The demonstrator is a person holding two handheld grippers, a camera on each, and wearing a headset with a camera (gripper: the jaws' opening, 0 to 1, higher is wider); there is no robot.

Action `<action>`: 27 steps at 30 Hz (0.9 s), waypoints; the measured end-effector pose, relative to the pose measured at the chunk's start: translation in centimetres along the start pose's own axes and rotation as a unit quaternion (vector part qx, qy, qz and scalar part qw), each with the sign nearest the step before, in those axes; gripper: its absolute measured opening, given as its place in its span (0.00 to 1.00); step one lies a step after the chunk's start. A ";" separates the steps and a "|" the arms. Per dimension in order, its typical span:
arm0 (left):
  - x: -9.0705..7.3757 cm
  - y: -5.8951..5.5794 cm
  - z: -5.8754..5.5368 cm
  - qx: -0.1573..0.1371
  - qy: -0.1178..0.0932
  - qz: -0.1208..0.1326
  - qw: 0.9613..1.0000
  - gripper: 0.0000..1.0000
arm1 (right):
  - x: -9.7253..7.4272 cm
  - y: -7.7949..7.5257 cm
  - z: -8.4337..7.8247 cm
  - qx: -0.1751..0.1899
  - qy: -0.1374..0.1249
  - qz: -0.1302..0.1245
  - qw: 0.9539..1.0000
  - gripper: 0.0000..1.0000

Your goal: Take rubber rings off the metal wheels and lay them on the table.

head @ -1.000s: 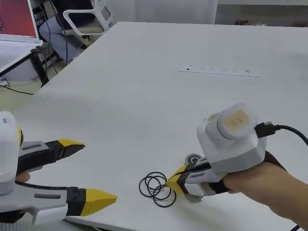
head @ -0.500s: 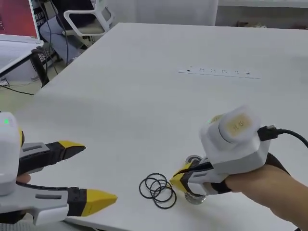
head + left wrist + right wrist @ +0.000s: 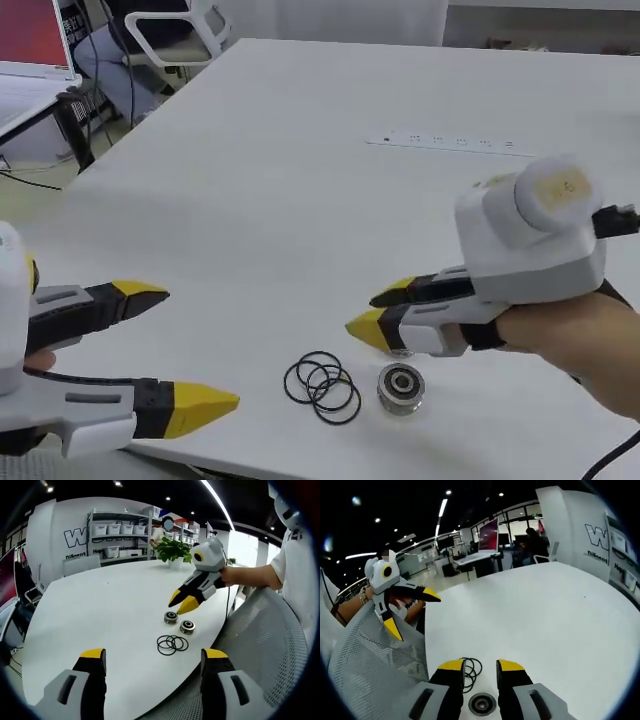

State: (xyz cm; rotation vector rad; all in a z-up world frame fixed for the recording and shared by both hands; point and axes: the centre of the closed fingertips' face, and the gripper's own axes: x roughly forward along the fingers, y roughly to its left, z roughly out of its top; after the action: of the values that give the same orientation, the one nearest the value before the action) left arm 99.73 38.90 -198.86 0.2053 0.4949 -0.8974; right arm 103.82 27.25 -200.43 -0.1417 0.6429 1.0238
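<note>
The right gripper (image 3: 372,312) hangs just above the desk (image 3: 300,180), its jaws a little apart with nothing between them. Below it sits a metal wheel (image 3: 401,386), and a heap of loose rubber rings (image 3: 322,385) lies beside the wheel. The left gripper (image 3: 175,347) holds its jaws wide and empty near the desk's edge.

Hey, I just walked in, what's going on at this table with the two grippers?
A person works at a white table with a gripper in each hand. Black rubber rings lie in a loose pile near the front edge, a metal wheel beside them; the left gripper view shows a second wheel just beyond. The right gripper hovers over the wheels, jaws open, empty. The left gripper hangs off to the side, jaws wide open, empty.
</note>
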 end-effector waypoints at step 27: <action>0.6 -1.9 -0.5 -0.006 0.013 -0.056 0.998 0.99 | -7.4 2.0 0.5 -0.079 -0.045 -0.005 0.996 0.75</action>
State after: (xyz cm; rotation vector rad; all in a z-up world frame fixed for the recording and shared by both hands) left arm 98.38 37.43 -199.52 0.1793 0.5397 -1.0012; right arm 99.76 22.95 -195.51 -0.2359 0.4781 1.0649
